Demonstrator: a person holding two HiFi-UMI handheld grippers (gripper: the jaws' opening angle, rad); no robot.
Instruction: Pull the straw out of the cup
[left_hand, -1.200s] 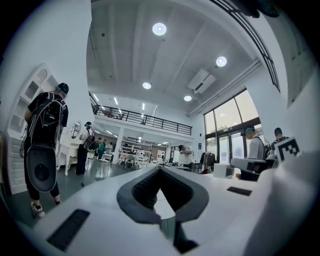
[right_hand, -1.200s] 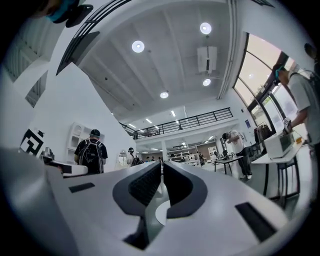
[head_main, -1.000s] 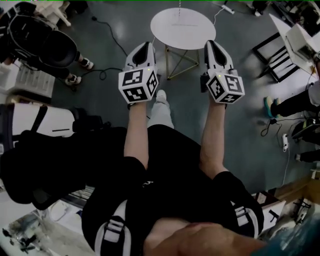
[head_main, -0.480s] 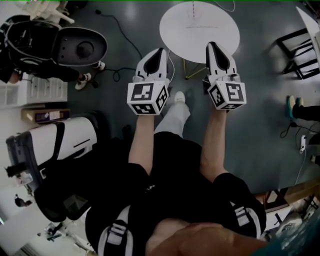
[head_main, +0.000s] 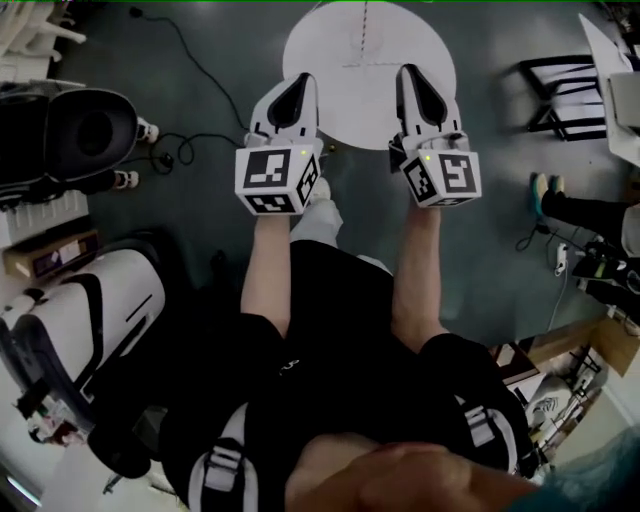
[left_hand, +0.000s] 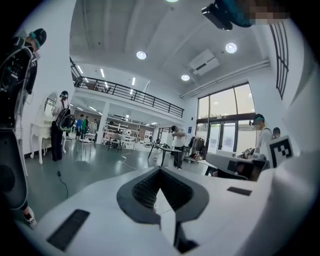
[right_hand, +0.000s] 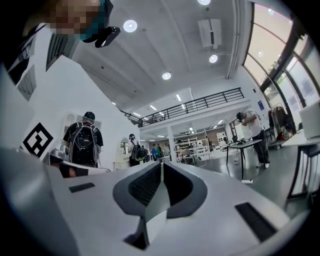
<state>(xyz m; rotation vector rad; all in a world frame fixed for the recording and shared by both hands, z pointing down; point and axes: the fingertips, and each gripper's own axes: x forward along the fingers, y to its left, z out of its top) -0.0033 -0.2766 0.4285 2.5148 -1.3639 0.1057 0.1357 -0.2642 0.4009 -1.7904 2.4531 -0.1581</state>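
Note:
No cup and no straw show in any view. In the head view I hold both grippers out in front of me, level with each other. The left gripper (head_main: 299, 84) is shut and its tip reaches over the near edge of a round white table (head_main: 365, 110). My right gripper (head_main: 410, 74) is also shut, over the same table's near right part. The left gripper view has the left gripper (left_hand: 159, 172) closed on nothing, pointing into an open hall. In the right gripper view the right gripper (right_hand: 162, 167) shows only a thin slit between its pads, empty.
The table top carries only faint thin lines. A black cable (head_main: 175, 150) lies on the dark floor at left, near a person in a dark round hat (head_main: 85, 135). A white and black machine (head_main: 90, 310) stands lower left. A black frame (head_main: 560, 85) is at right.
The round table has come closer and now lies under both gripper tips. The grippers stayed shut and side by side. The surroundings slid as I moved forward.

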